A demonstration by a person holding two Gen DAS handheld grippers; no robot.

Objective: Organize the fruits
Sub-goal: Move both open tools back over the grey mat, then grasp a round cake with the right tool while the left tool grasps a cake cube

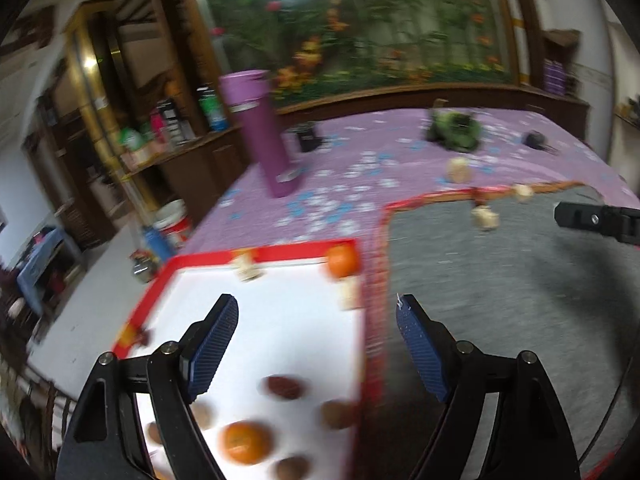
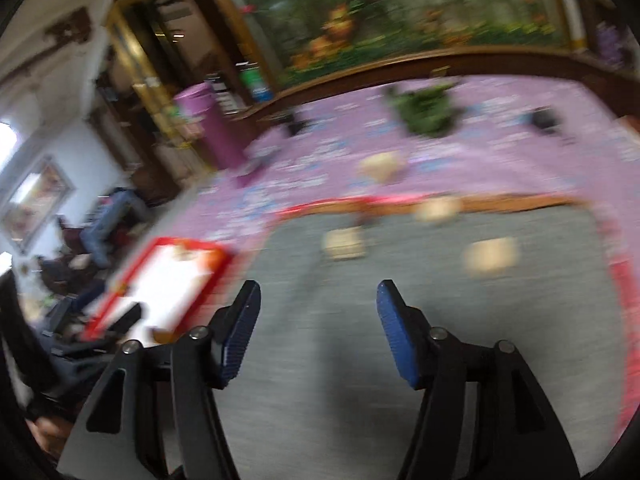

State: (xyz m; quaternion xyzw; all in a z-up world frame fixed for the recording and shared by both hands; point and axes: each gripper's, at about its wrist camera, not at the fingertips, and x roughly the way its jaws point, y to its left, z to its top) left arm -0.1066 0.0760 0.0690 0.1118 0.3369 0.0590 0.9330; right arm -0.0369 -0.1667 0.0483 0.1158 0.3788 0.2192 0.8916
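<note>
Over a table spread with a purple patterned cloth (image 1: pixel 344 184), two hand-held grippers hang with jaws spread wide and nothing between them; the left gripper (image 1: pixel 318 316) sits above the right-hand edge of a white tray with a red rim (image 1: pixel 256 256), while the right gripper (image 2: pixel 318 300) is above a grey mat (image 2: pixel 320 360) bordered in red and orange. On the tray, one orange (image 1: pixel 247 442) lies near the bottom of the left wrist view, ringed by several brown, rounded fruits, one of them (image 1: pixel 285 387) just above it; a second orange (image 1: pixel 342 261) rests in the tray's far right corner, touching the rim. Pale, blurred pieces lie along the far edge of the mat, one of them (image 1: pixel 485 218) on the grey surface; what they are cannot be told. Both views are smeared by motion, the right wrist view more so. At the far left of the table stands a tall purple tumbler (image 1: pixel 262 132), upright; a green object (image 1: pixel 454 128) sits at the back of the cloth, too blurred to name. Behind the table, a large framed picture of flowers (image 1: pixel 360 20) fills the wall.
</note>
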